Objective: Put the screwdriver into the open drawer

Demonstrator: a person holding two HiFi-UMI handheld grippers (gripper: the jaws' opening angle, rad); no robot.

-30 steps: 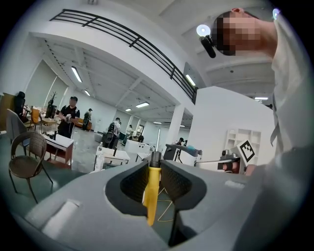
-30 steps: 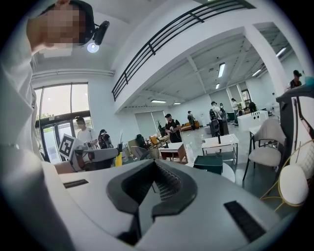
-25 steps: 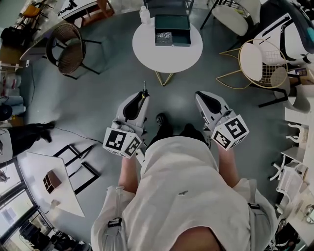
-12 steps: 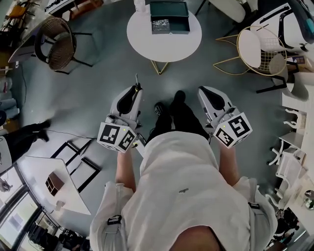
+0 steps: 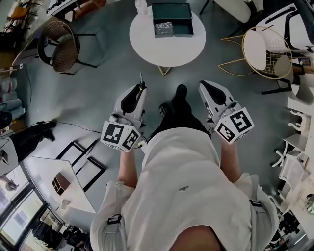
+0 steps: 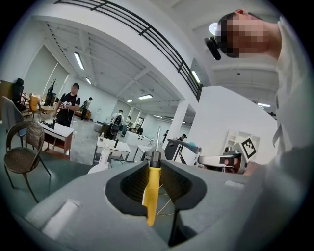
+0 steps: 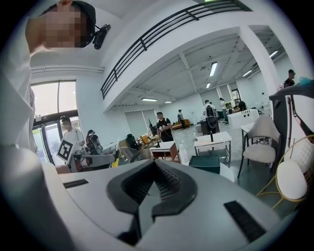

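Fingers (image 6: 133, 185) of our left gripper (image 6: 156, 164) are clamped on the screwdriver (image 6: 151, 193). Its yellow handle sits between the dark ribbed pads, and the metal shaft sticks out past the tips. From the head view we see that shaft as a thin spike beyond the gripper, aimed roughly toward the table. Our right gripper (image 7: 156, 164) has its fingers (image 7: 171, 184) pressed together at the tips, with nothing between them. We hold both grippers out in front of our body, side by side and apart, with our dark shoe (image 5: 180, 91) on the grey floor (image 5: 98, 98) between them.

Farther ahead stands a round white table (image 5: 169, 51), well apart from both grippers. On its far side lies a dark green drawer box (image 5: 171, 10), its open drawer (image 5: 181, 28) pulled toward us. A bottle (image 5: 141, 6) stands just left of the box. A wicker chair (image 5: 60, 46) stands to the table's left and a white wire chair (image 5: 265, 49) to its right.
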